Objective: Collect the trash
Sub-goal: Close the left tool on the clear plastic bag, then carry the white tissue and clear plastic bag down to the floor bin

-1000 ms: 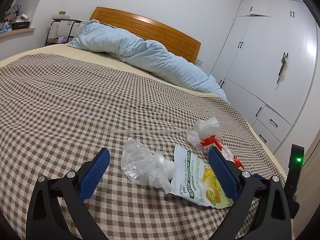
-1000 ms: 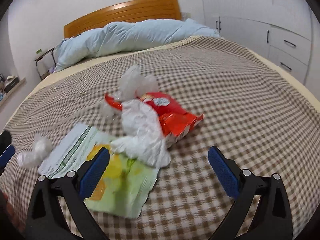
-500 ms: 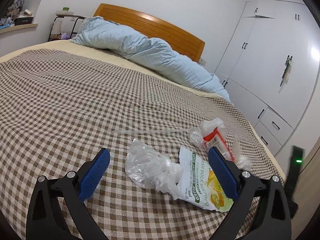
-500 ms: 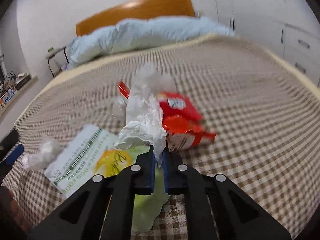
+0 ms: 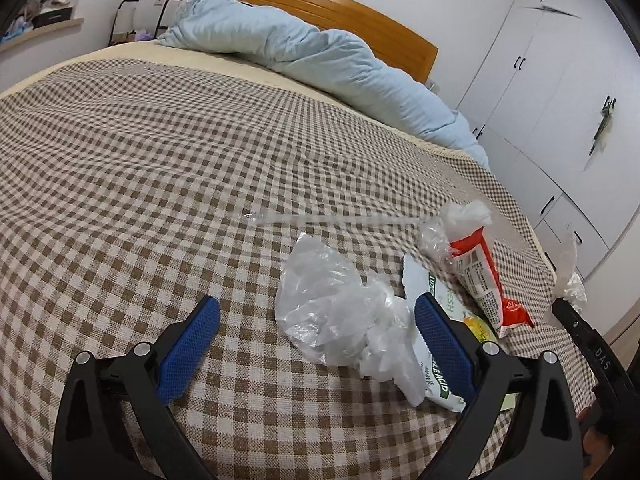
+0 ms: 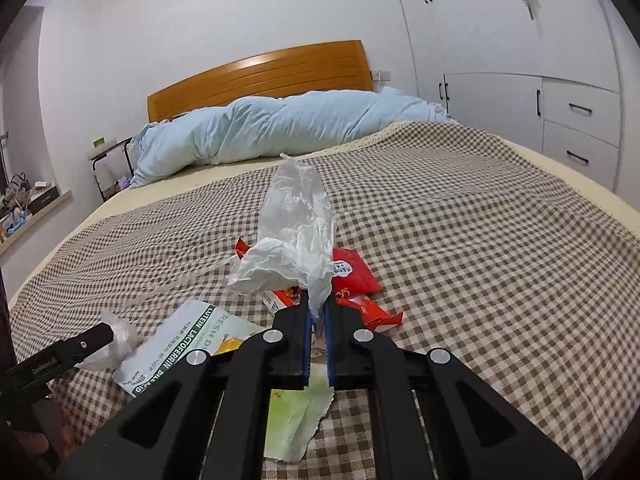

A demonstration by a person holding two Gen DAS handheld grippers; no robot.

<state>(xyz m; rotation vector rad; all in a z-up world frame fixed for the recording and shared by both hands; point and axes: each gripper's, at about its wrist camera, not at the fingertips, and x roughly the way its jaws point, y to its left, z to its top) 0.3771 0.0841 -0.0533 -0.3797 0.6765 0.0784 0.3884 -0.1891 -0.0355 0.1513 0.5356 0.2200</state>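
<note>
Right gripper [image 6: 318, 320]: jaws clamped on the lower end of the white crumpled plastic [image 6: 294, 236], which stands above the checked bedspread [image 6: 480, 260]. Left gripper [image 5: 316, 336]: jaws wide, holding nothing, straddling the clear plastic bag [image 5: 332, 316]. Step in hand: first pickups. Next move likely requires closing on the bag. Beyond lie the green-white packet [image 6: 188, 344] and red wrapper [image 6: 352, 276]. No bin or other container visible
</note>
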